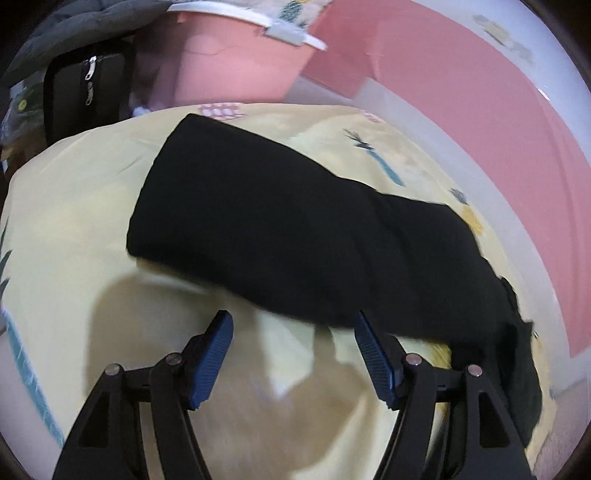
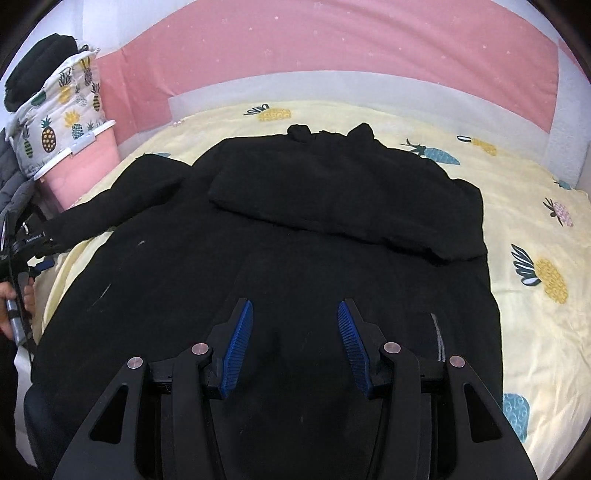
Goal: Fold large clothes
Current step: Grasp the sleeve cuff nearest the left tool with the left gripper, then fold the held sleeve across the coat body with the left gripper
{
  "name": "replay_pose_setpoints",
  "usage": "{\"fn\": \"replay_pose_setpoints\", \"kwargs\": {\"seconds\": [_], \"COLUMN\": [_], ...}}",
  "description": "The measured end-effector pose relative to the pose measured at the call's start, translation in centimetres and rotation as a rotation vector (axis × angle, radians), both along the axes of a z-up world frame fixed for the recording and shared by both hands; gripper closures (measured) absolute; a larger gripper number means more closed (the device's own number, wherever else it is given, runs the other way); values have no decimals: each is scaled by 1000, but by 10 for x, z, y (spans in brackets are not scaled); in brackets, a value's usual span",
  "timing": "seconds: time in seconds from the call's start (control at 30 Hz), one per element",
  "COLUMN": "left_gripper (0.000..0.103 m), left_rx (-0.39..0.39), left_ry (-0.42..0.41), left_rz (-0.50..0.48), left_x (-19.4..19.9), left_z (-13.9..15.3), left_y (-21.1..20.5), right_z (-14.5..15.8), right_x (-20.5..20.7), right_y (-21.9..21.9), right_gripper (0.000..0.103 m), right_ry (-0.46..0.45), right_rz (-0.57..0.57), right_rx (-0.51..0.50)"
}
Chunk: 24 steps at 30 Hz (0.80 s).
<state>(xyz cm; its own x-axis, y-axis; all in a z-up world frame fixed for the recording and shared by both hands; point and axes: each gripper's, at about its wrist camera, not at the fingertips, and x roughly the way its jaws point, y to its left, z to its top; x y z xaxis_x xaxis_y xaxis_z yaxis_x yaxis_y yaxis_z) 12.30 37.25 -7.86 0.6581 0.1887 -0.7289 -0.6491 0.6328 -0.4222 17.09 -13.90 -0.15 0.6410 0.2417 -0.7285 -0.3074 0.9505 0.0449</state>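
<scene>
A large black garment [image 2: 295,236] lies spread on a yellow pineapple-print bedsheet [image 2: 532,229]. Its right sleeve [image 2: 332,206] is folded across the chest; its left sleeve [image 2: 122,195] stretches out to the left. In the left wrist view that black sleeve [image 1: 295,229] lies across the sheet [image 1: 74,206] just beyond my left gripper [image 1: 293,321], which is open and empty, its right finger close to the sleeve's edge. My right gripper [image 2: 295,310] is open and empty, hovering over the garment's lower body. The left gripper [image 2: 22,251] also shows at the right wrist view's left edge.
A pink storage box [image 1: 229,62] with a pineapple-print bundle [image 2: 59,118] on top stands beside the bed on the left. A black zipped bag [image 1: 85,96] and grey padded cloth [image 1: 74,33] sit near it. A pink and white wall [image 2: 332,48] runs behind the bed.
</scene>
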Motion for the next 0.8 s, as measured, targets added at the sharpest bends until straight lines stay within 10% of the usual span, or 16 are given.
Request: {"fn": "replay_pose_setpoints", "kwargs": {"seconds": [0.13,0.3,0.8], "left_gripper": [36,88,90], "left_rx": [48,143,556], "left_ry": [6,30,-304], "left_rz": [29,59,-387], "left_x": [16,28,88], "left_z": [-4,13,230], "left_y": [8,8,-174], "right_z": [-7,-11,-3], "right_x": [12,19,5], "right_y": [-1,-8,-67], "right_gripper": [54,54,54], "right_ry": [13,18,4], "right_rz": [1,-10,-105], "right_rx": [3,18,151]}}
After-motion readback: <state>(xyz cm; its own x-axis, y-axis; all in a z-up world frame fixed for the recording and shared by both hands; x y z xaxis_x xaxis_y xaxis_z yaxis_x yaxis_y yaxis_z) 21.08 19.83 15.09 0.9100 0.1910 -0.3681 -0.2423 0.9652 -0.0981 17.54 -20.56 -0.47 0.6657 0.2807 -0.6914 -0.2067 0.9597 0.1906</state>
